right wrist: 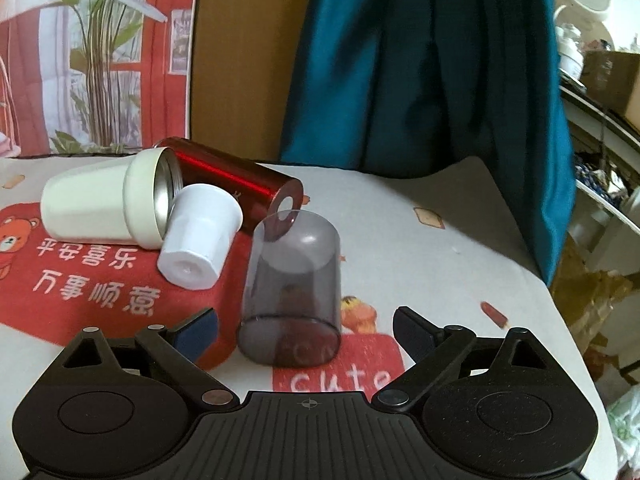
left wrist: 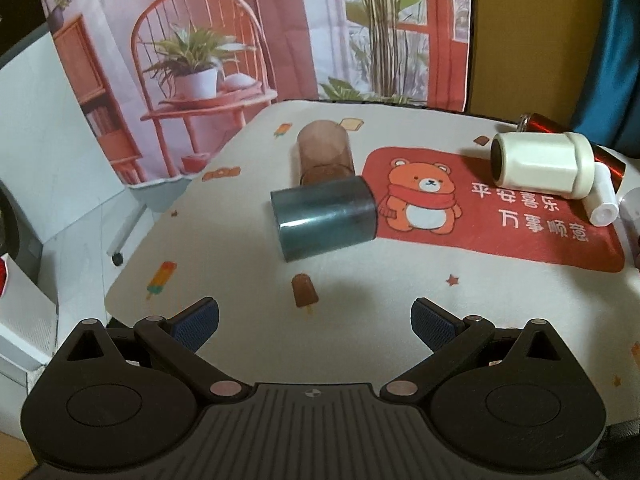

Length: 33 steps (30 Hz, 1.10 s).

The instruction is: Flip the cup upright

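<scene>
Several cups lie on their sides on the table. In the left wrist view a dark blue translucent cup (left wrist: 326,218) lies ahead of my open, empty left gripper (left wrist: 315,322), with a brown translucent cup (left wrist: 325,151) behind it. A cream cup (left wrist: 540,164) and a small white cup (left wrist: 602,204) lie at the right. In the right wrist view a smoky translucent cup (right wrist: 292,288) lies just ahead of my open right gripper (right wrist: 306,334), mouth toward the camera, between the fingers' line but apart from them. The cream cup (right wrist: 100,208), small white cup (right wrist: 200,236) and a red metal cup (right wrist: 240,184) lie beyond.
The table carries a cream printed cloth (left wrist: 380,300) with a red bear mat (left wrist: 480,208). A printed backdrop (left wrist: 240,40) hangs behind, a teal cloth (right wrist: 420,60) at the back right. The table edge (right wrist: 540,280) drops off at the right.
</scene>
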{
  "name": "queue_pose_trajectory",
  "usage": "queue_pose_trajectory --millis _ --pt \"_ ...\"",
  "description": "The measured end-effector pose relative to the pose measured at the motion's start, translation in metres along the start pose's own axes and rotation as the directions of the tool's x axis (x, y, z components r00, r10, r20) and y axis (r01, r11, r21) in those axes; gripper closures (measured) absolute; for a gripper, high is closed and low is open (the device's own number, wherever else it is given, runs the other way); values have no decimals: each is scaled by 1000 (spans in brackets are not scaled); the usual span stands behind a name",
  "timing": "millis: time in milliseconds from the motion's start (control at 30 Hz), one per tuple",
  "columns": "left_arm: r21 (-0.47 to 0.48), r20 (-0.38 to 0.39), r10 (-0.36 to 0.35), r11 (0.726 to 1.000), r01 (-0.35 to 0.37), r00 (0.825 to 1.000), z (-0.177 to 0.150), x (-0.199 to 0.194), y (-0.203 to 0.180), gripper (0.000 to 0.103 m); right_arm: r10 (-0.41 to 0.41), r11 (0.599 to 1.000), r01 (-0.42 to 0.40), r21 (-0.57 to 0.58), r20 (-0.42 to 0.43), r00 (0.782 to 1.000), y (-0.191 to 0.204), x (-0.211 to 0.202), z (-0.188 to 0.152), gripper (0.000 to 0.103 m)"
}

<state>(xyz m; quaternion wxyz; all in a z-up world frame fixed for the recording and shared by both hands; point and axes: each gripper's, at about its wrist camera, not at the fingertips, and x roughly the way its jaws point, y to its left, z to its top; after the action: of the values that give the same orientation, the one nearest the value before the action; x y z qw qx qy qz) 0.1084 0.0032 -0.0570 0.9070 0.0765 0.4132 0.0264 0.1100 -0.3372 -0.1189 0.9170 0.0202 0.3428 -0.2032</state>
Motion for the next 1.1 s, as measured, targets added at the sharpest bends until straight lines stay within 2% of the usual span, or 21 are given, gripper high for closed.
queue_pose_trajectory --millis 33,100,167,333,500,633,767,867,967,1100 --pt "-3 -2 -1 1000 1 1000 0 2 0 0 -2 1000 2 -8 -2 1000 2 3 2 16" --pt "-4 -8 -5 1000 5 1000 -1 5 0 0 -1 1000 1 -21 -15 1000 5 10 4 36" --pt "-4 -16 -11 1000 11 1000 -2 8 -1 0 19 1000 -20 -12 -35 999 5 14 5 44" --pt "-18 -34 -20 1000 19 999 -4 12 2 0 17 1000 -17 16 -48 999 3 2 -1 44" --pt "-62 -47 -18 998 15 999 -3 15 8 0 95 995 -94 16 -97 991 11 -25 -16 44" --pt "-105 -54 -16 994 11 998 -3 17 16 0 196 979 -201 -32 -126 972 43 -53 -28 44" --pt "-144 -59 -4 990 -4 998 -1 20 22 0 317 928 -339 -156 -152 936 106 -71 -30 44" --pt "-165 -41 -6 986 -1 999 -1 16 28 0 436 856 -468 -220 -178 882 154 -80 -28 44" --pt "-191 -30 -6 982 0 1000 -1 14 35 0 500 797 -530 -289 -177 848 195 -83 -25 44" --pt "-207 -30 -8 978 1 1000 -2 13 40 0 562 757 -593 -275 -190 805 224 -82 -17 44"
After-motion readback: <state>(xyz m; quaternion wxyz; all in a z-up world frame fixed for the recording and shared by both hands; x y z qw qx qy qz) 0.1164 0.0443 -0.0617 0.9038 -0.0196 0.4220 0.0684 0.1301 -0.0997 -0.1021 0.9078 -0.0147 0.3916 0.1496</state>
